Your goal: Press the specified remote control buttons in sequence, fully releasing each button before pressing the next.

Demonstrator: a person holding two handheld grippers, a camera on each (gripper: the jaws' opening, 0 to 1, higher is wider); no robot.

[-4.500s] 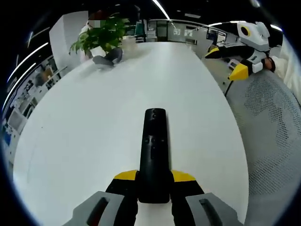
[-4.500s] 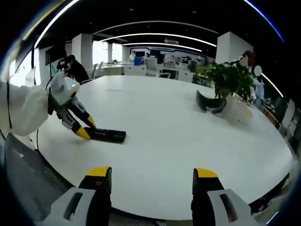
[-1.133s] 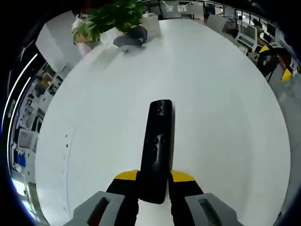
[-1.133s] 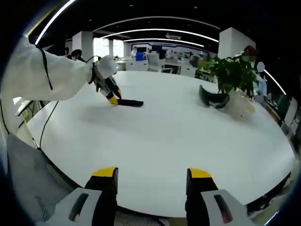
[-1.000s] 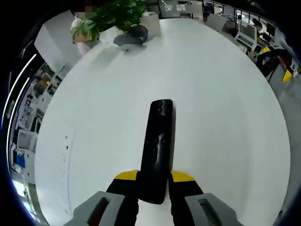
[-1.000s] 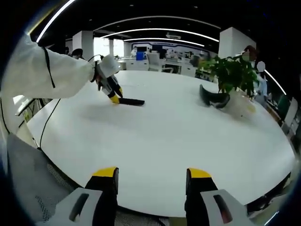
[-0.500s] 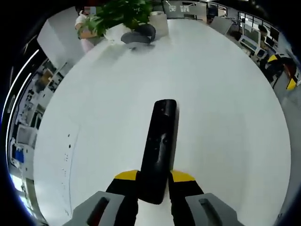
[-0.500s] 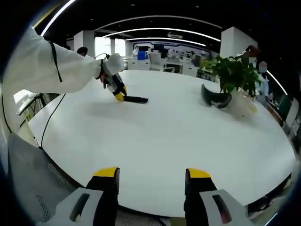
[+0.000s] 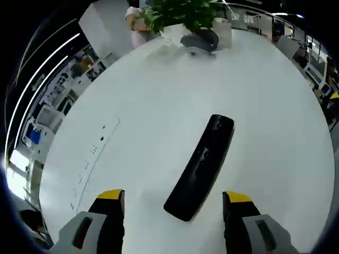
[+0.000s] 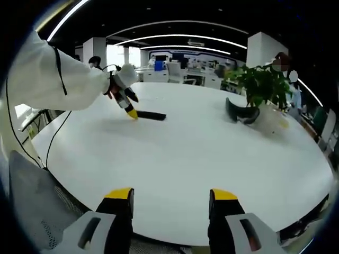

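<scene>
My left gripper (image 9: 173, 198) has its jaws spread wide, and the remote control (image 9: 201, 165) lies flat on the white table (image 9: 132, 116) in the gap ahead of them, touching neither. Its near end sits just forward of the midpoint between my two tips; its long axis runs away from me and slants toward my right jaw, so the far end, with the buttons, points off to the right of my line of reach. I judge that slant to be what the next move depends on: a press has to come down along that tilted line, not straight ahead.

My right gripper (image 10: 170, 199) hangs at the table's near edge, jaws apart and empty. From there the remote (image 10: 151, 115) lies well apart, far forward and left, lengthwise across my view, beside my left gripper (image 10: 130, 111). The left is clearly nearer.
</scene>
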